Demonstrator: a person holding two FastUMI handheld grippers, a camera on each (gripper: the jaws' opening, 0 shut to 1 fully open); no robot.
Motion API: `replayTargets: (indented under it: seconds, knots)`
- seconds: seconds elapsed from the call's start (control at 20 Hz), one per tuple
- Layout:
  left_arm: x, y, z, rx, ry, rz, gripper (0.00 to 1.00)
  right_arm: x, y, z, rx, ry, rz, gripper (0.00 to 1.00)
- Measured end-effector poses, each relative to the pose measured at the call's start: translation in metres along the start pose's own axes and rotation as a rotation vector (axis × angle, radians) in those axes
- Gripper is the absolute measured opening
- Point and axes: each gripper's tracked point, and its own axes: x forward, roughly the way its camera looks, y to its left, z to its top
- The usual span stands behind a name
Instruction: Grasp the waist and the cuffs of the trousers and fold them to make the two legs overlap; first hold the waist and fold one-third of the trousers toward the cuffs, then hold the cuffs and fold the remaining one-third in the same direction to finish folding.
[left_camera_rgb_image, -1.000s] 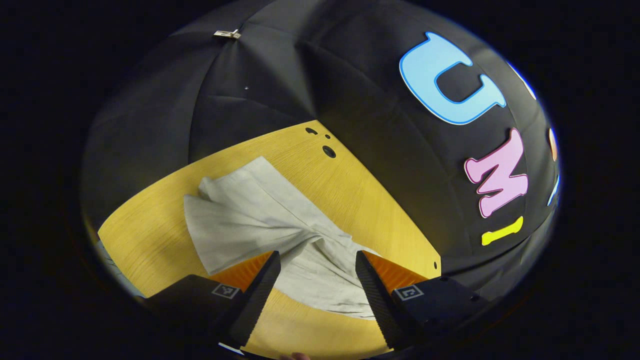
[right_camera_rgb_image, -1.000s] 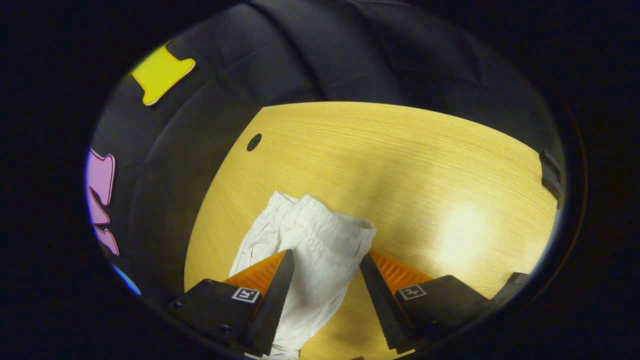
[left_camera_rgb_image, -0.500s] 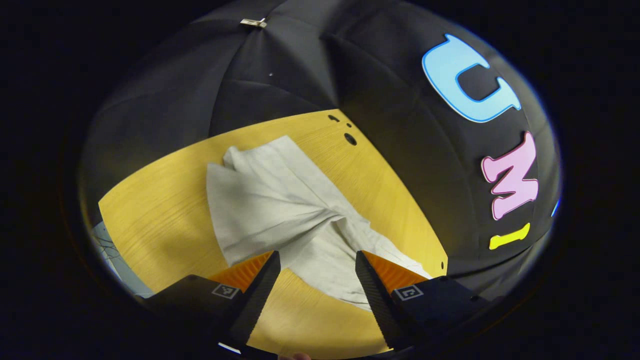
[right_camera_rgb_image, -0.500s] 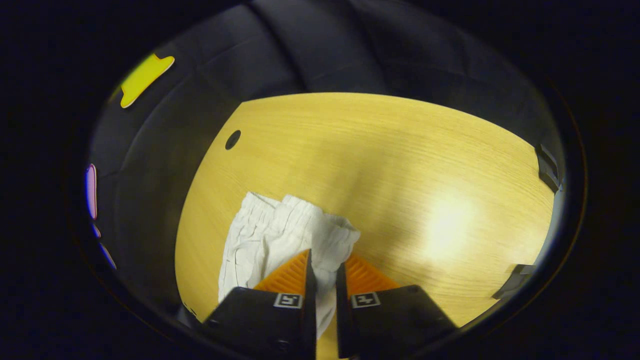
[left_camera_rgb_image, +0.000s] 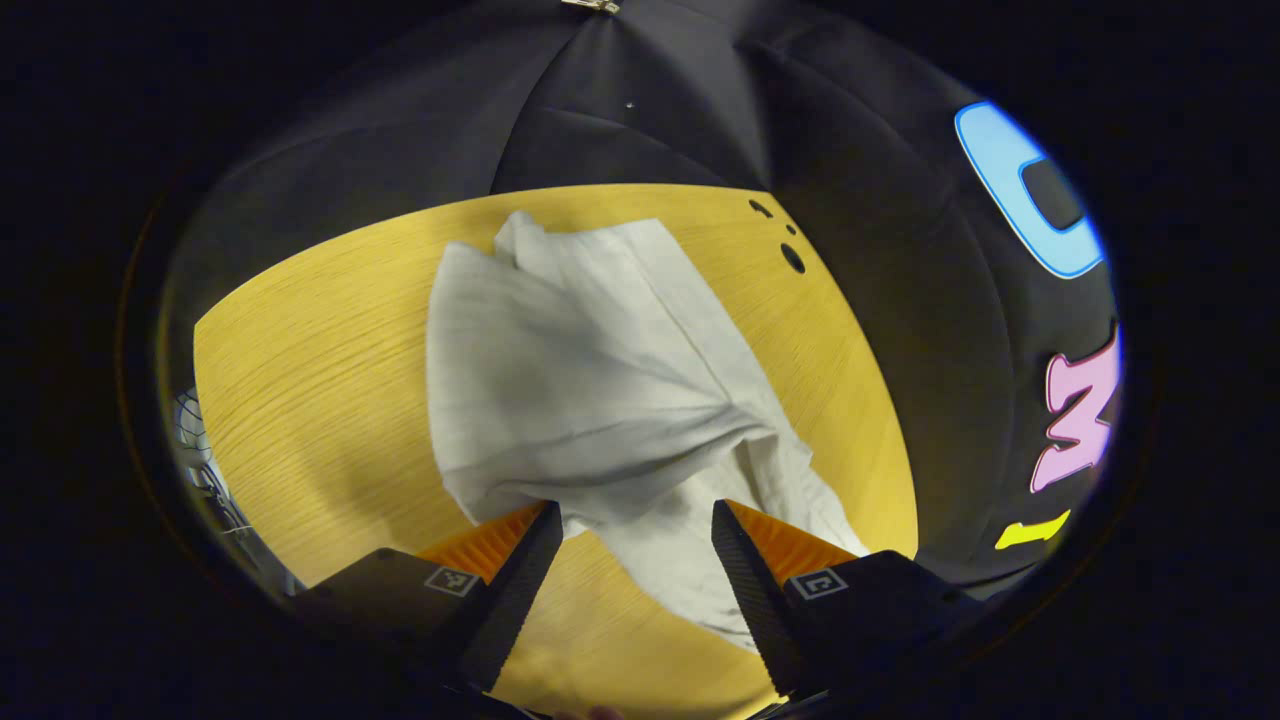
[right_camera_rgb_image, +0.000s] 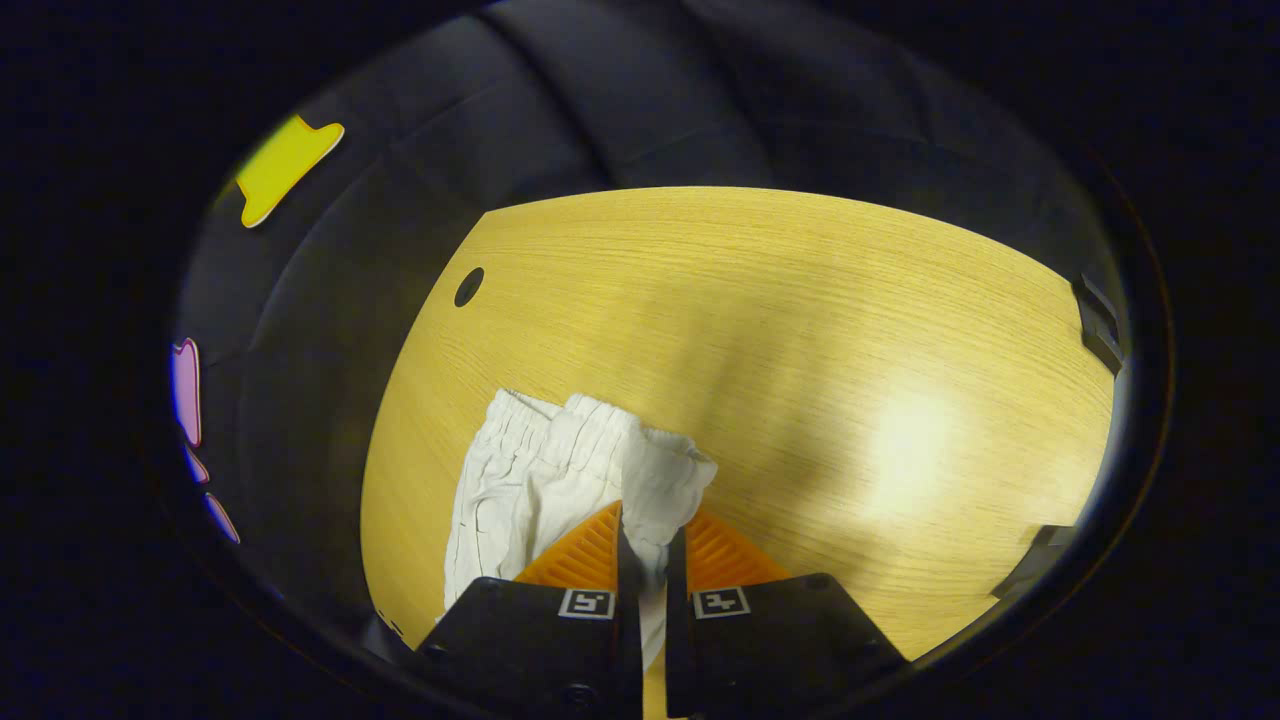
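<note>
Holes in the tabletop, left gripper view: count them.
3, clustered at the table's far right corner beyond the trousers: one large, two small. The cloth may hide others.

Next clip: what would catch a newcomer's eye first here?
The white trousers lie crumpled on the yellow wooden table. In the right gripper view, the right gripper is shut on their gathered waist; in the left gripper view, the left gripper is open over the legs.

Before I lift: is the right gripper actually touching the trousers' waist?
Touching. In the right gripper view, the right gripper has closed its fingers on the gathered waist of the trousers.
</note>
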Motion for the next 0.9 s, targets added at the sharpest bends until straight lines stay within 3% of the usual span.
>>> replayTargets:
  seconds: [0.05, 0.15, 0.2, 0.25, 0.3, 0.4, 0.5, 0.75, 0.9]
  knots:
    - [0.005, -0.003, 0.005, -0.017, -0.004, 0.007, 0.92, 0.0, 0.0, 0.0, 0.001, 0.002, 0.002, 0.14]
    - [0.012, -0.005, 0.015, -0.025, -0.002, 0.036, 0.96, 0.0, 0.0, 0.0, 0.012, 0.003, 0.007, 0.14]
    - [0.017, -0.008, 0.016, -0.007, 0.001, 0.044, 0.93, 0.0, 0.0, 0.001, 0.024, 0.002, 0.014, 0.14]
    - [0.025, 0.001, 0.013, 0.019, 0.025, 0.105, 0.92, 0.0, 0.001, 0.001, 0.037, -0.002, 0.023, 0.14]
    - [0.023, 0.001, 0.016, 0.018, 0.034, 0.127, 0.68, 0.0, 0.001, 0.001, 0.046, -0.004, 0.033, 0.14]
    - [0.037, -0.008, 0.016, -0.034, 0.003, 0.087, 0.19, 0.0, 0.001, 0.002, 0.057, -0.007, 0.056, 0.13]
    - [0.037, -0.01, 0.015, -0.076, -0.013, 0.052, 0.11, -0.004, -0.001, 0.003, 0.056, -0.009, 0.078, 0.14]
    - [0.035, -0.01, 0.015, -0.074, 0.003, 0.024, 0.08, -0.027, -0.008, 0.016, 0.106, -0.038, 0.118, 0.13]
    - [0.034, -0.011, 0.016, -0.044, 0.02, 0.011, 0.08, -0.04, -0.005, 0.026, 0.065, -0.084, 0.131, 0.13]
